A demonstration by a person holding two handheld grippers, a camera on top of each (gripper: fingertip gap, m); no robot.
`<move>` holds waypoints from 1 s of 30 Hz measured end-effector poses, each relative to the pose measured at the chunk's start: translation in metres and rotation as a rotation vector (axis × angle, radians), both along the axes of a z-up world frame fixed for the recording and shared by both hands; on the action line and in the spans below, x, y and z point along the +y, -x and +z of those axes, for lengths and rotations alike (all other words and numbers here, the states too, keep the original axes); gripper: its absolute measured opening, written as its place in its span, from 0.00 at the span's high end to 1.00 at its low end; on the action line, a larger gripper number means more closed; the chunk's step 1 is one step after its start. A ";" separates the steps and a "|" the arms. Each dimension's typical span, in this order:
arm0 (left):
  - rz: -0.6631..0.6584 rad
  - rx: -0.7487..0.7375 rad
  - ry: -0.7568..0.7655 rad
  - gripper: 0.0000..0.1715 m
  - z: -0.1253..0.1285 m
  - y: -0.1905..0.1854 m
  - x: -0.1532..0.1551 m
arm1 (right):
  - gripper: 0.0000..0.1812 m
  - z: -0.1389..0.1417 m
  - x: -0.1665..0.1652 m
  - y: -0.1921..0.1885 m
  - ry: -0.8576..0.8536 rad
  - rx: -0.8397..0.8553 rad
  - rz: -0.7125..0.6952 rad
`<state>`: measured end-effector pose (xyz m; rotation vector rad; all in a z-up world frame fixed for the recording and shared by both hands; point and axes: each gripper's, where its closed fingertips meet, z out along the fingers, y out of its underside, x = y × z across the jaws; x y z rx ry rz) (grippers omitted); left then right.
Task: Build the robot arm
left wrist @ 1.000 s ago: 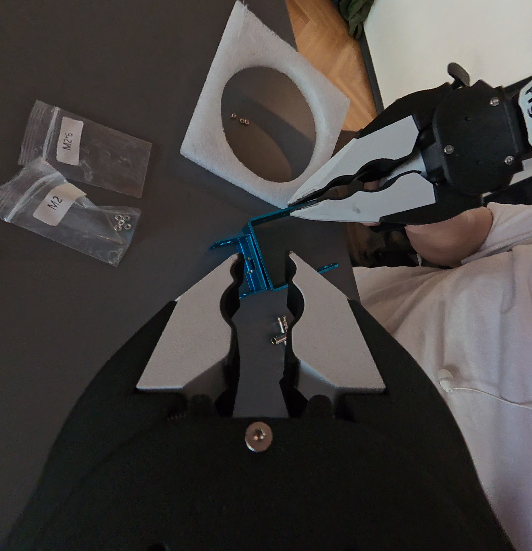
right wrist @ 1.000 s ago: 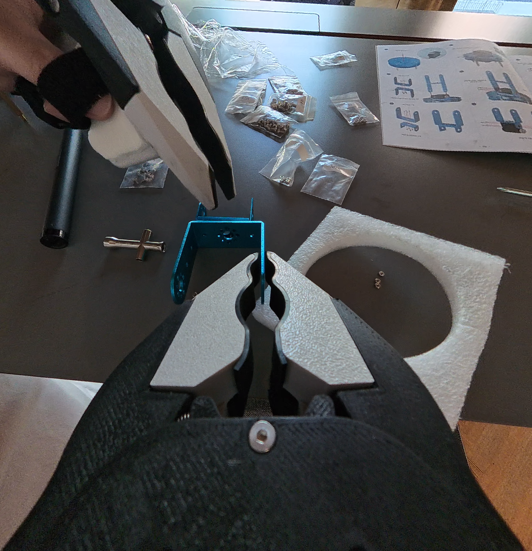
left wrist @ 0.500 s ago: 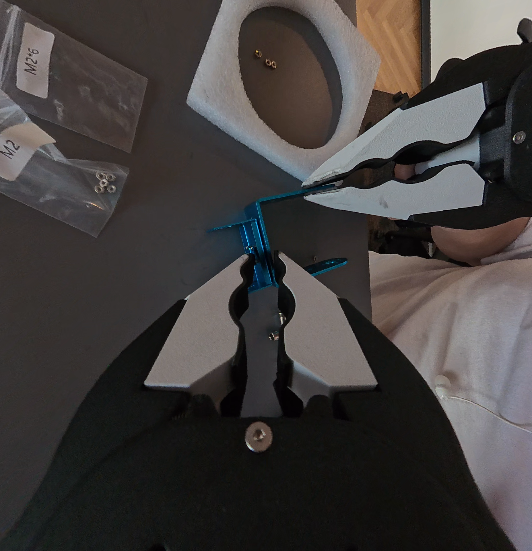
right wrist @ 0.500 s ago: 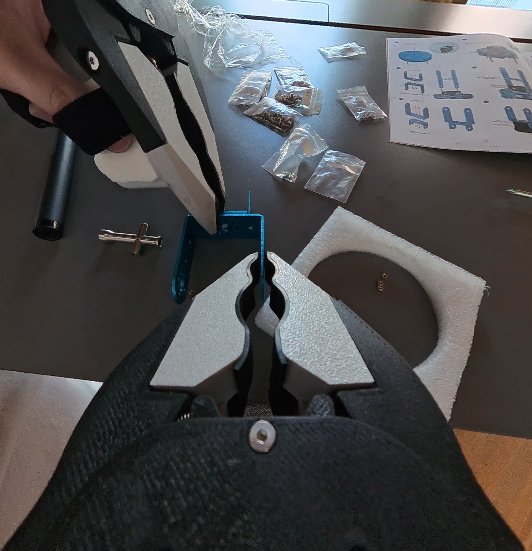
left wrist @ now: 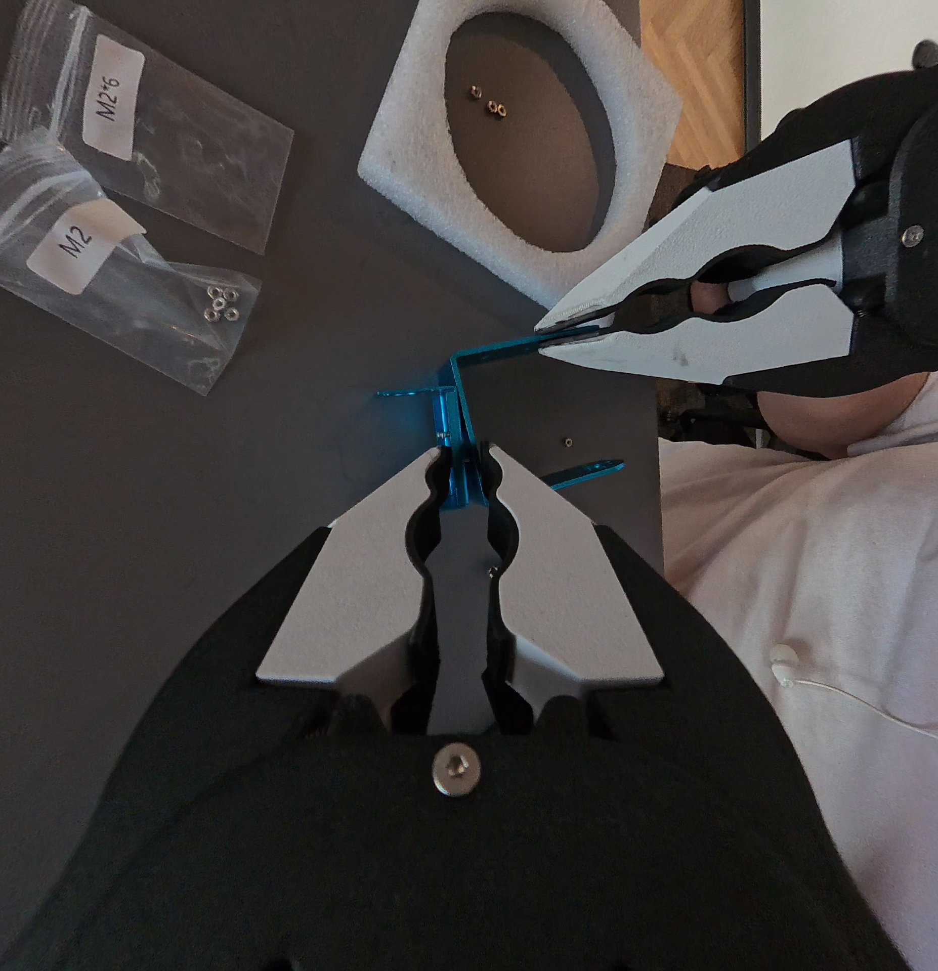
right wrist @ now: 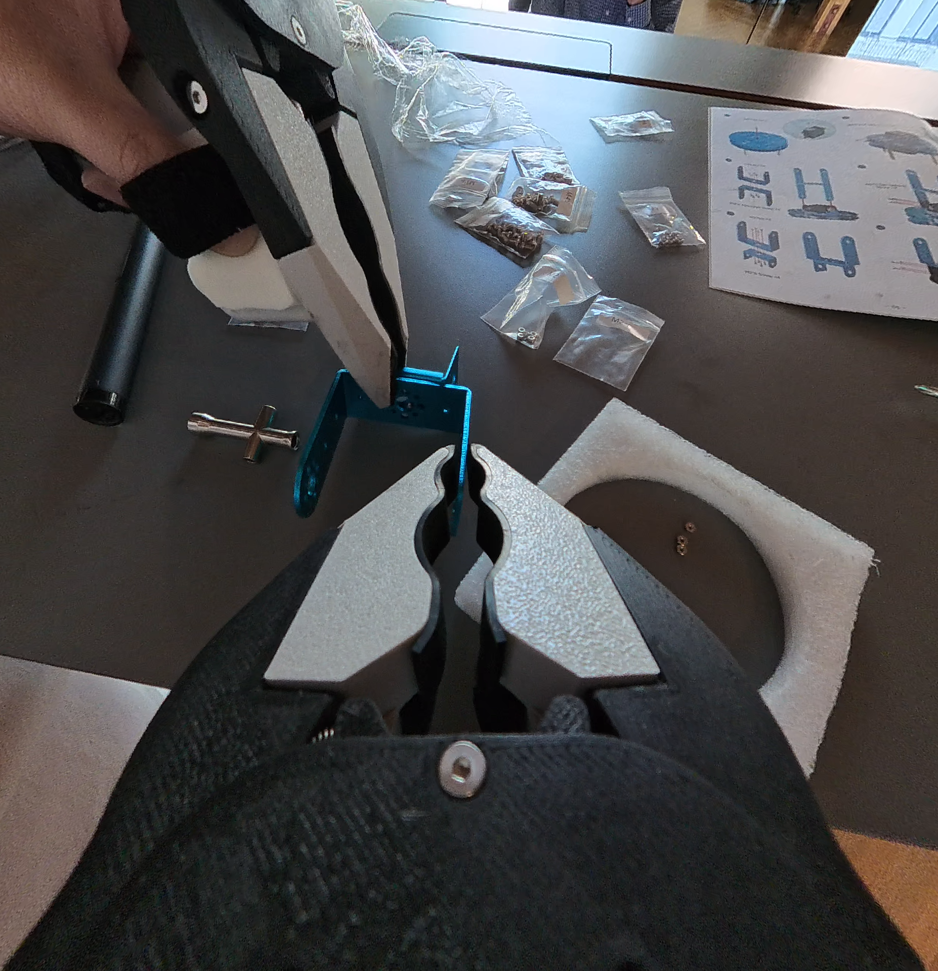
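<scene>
Both grippers (left wrist: 464, 452) (right wrist: 461, 452) apparently pinch blue bracket (right wrist: 430, 407)

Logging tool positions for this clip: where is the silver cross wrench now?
In the right wrist view the silver cross wrench lies on the dark table, left of the blue bracket and right of the black cylinder.
</scene>
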<state>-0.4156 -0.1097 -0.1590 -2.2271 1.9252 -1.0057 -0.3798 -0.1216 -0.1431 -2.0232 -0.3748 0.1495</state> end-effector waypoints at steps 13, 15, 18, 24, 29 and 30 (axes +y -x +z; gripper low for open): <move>0.076 -0.077 -0.079 0.89 0.020 0.015 0.014 | 1.00 0.025 -0.012 -0.016 -0.133 0.087 -0.026; 0.089 -0.085 -0.149 0.91 0.022 0.024 0.018 | 1.00 0.038 -0.015 -0.026 -0.174 0.178 -0.041; 0.104 -0.154 -0.167 0.94 0.031 0.027 0.008 | 1.00 0.055 -0.022 -0.052 -0.209 0.301 -0.078; 0.085 -0.191 -0.307 0.94 0.026 0.026 0.001 | 1.00 0.056 -0.023 -0.075 -0.202 0.246 -0.081; 0.139 -0.229 -0.289 0.85 0.022 0.028 0.010 | 1.00 0.043 -0.018 -0.050 -0.157 0.185 0.007; 0.120 -0.251 -0.266 0.85 0.022 0.029 0.009 | 1.00 0.039 -0.018 -0.048 -0.149 0.170 0.015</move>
